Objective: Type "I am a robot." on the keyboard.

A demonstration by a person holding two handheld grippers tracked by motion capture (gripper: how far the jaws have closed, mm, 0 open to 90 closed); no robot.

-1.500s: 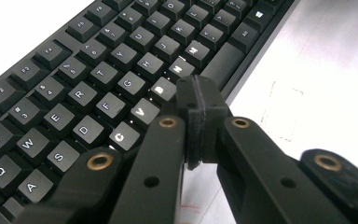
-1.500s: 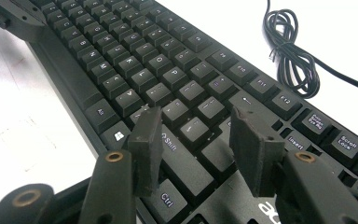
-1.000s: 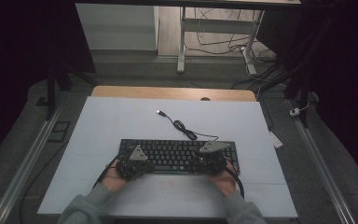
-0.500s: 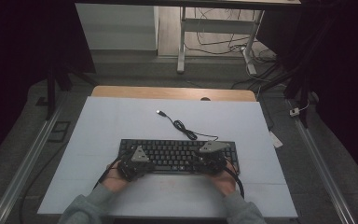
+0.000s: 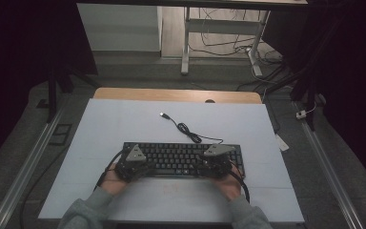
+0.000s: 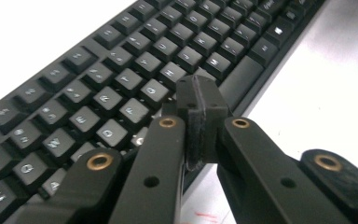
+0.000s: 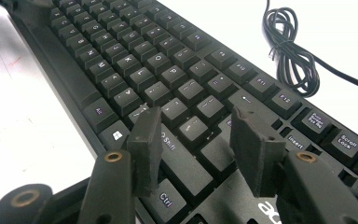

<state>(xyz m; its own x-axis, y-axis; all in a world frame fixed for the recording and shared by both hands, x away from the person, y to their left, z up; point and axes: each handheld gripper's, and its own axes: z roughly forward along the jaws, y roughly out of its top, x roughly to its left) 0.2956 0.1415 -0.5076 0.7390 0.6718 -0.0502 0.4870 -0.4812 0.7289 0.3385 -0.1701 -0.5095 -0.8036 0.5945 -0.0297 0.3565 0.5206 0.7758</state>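
Note:
A black keyboard [image 5: 181,159] lies across the near half of the white table, its keys large in the left gripper view [image 6: 121,84] and the right gripper view [image 7: 168,74]. My left gripper [image 5: 134,164] hovers over the keyboard's left end; its jaws are pressed together, shut on nothing, just above the keys near the front edge [image 6: 198,100]. My right gripper [image 5: 214,161] is over the keyboard's right end, jaws apart and open above the Shift and Ctrl keys [image 7: 198,140]. Both hands come in from the near edge.
The keyboard's black cable [image 5: 186,130], partly coiled [image 7: 289,51], runs away across the table to a USB plug [image 5: 163,115]. A wooden strip [image 5: 176,95] borders the table's far edge. Metal rails run down the floor on both sides.

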